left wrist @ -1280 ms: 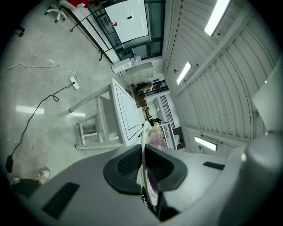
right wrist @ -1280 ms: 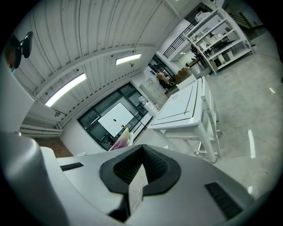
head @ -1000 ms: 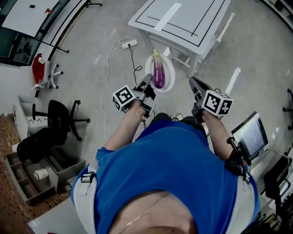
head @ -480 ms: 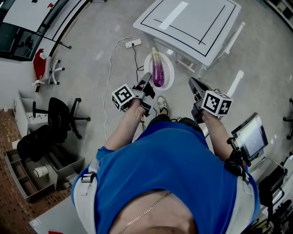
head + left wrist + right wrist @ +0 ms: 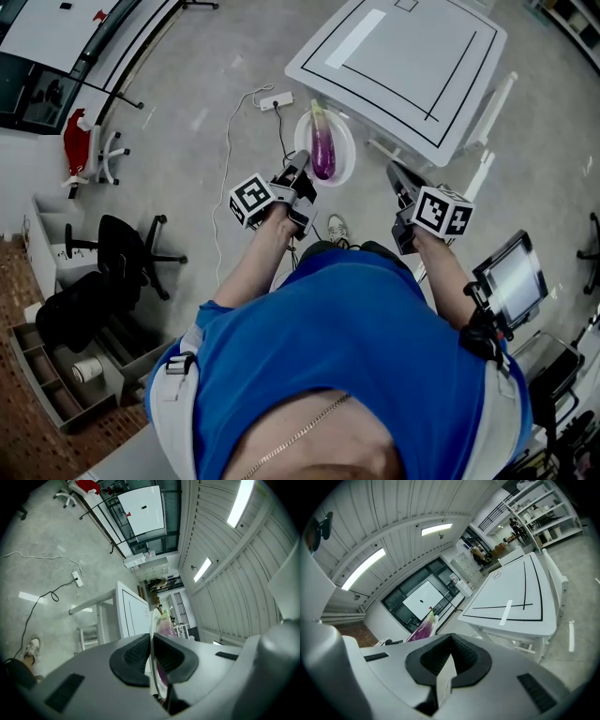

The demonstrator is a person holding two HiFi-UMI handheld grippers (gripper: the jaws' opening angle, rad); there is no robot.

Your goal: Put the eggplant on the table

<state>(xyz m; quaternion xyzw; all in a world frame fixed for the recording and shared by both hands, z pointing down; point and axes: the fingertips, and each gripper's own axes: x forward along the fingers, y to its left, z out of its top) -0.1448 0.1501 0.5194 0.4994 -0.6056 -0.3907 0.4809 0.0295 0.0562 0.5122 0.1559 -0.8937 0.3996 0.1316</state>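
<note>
A purple eggplant (image 5: 323, 150) lies in a white plate (image 5: 345, 159) held above the floor. My left gripper (image 5: 302, 162) is shut on the plate's near rim; in the left gripper view the thin rim (image 5: 151, 620) runs between the pads, with the eggplant (image 5: 165, 626) just past them. My right gripper (image 5: 392, 170) hangs to the right of the plate, apart from it, its pads (image 5: 461, 656) together with nothing between them. The white table (image 5: 403, 56), marked with black lines and a tape strip, stands just beyond the plate. From the right gripper view the table (image 5: 515, 597) and eggplant (image 5: 423, 626) both show.
A power strip (image 5: 277, 98) with its cable lies on the concrete floor left of the table. A black office chair (image 5: 122, 239) and a drawer unit (image 5: 56, 375) stand at the left. A monitor (image 5: 511, 277) sits at the right. My shoe (image 5: 336, 228) shows below the plate.
I have walked toward the table, which now sits nearer the plate. The plate with the eggplant stayed in the left gripper; both grippers keep their places in front of me.
</note>
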